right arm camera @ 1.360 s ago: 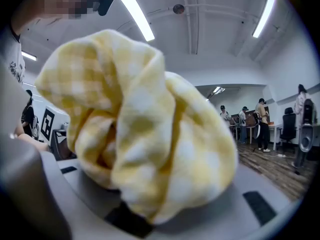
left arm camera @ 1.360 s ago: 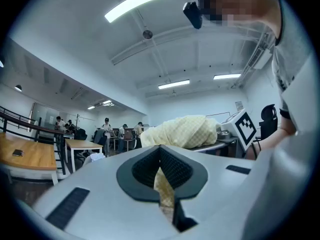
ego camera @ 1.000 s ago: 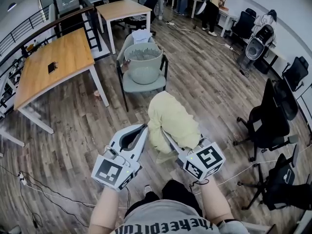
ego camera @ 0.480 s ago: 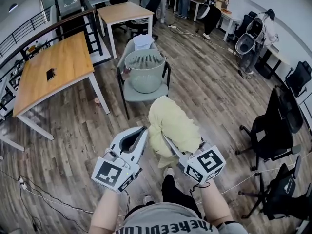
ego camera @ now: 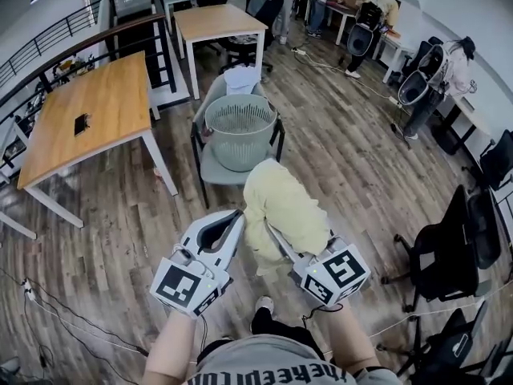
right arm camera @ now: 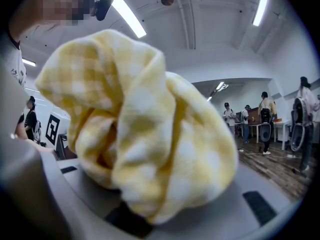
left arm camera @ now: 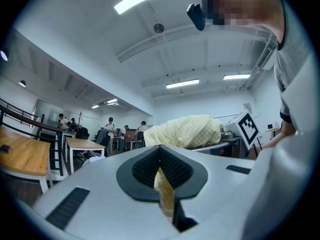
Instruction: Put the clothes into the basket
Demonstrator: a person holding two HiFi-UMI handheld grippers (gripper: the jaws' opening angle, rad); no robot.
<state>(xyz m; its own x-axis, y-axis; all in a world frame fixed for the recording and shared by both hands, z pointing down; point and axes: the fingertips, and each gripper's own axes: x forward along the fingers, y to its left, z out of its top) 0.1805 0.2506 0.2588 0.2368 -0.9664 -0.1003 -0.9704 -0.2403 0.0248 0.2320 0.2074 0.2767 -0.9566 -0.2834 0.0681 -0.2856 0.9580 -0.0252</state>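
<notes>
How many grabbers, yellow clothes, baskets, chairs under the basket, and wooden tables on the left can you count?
Grippers: 2, the left gripper and the right gripper
Yellow checked garment: 1
Basket: 1
Chair under the basket: 1
Wooden tables: 2, near table and far table
Total: 7

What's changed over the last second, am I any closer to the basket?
Yes: the basket on its chair has drawn nearer. Nothing taken or released: left claw and right claw still pinch the yellow checked cloth.
</notes>
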